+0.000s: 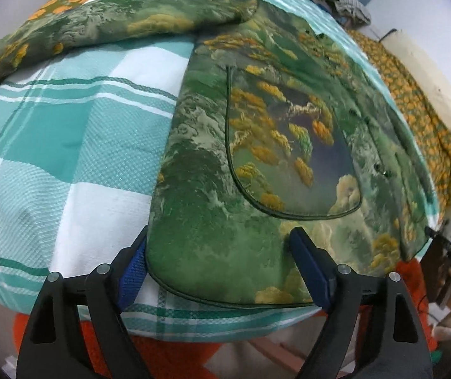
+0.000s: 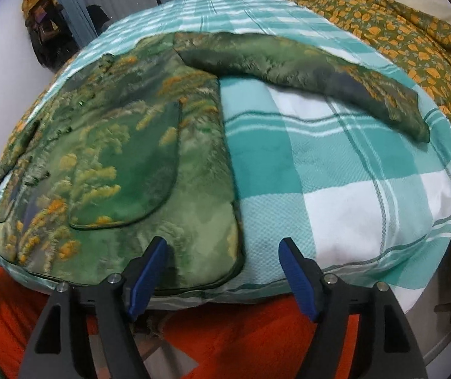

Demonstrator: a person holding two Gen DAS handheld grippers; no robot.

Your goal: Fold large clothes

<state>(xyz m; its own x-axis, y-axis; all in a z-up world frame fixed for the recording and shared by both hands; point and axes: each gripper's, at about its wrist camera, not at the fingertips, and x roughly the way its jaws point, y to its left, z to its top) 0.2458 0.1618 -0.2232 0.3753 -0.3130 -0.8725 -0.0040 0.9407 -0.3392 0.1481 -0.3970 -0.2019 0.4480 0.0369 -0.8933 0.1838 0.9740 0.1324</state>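
Both hand-held grippers, left [image 1: 219, 268] and right [image 2: 222, 271], wide and empty over jacket [image 1: 241, 158] hem on bed [image 1: 67, 158]; risk: pads pinching the checked sheet [image 2: 335, 173] too.

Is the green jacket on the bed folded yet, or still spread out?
Spread. The green jacket lies flat on the checked blanket, pockets up, one sleeve stretched out sideways. No fold shows.
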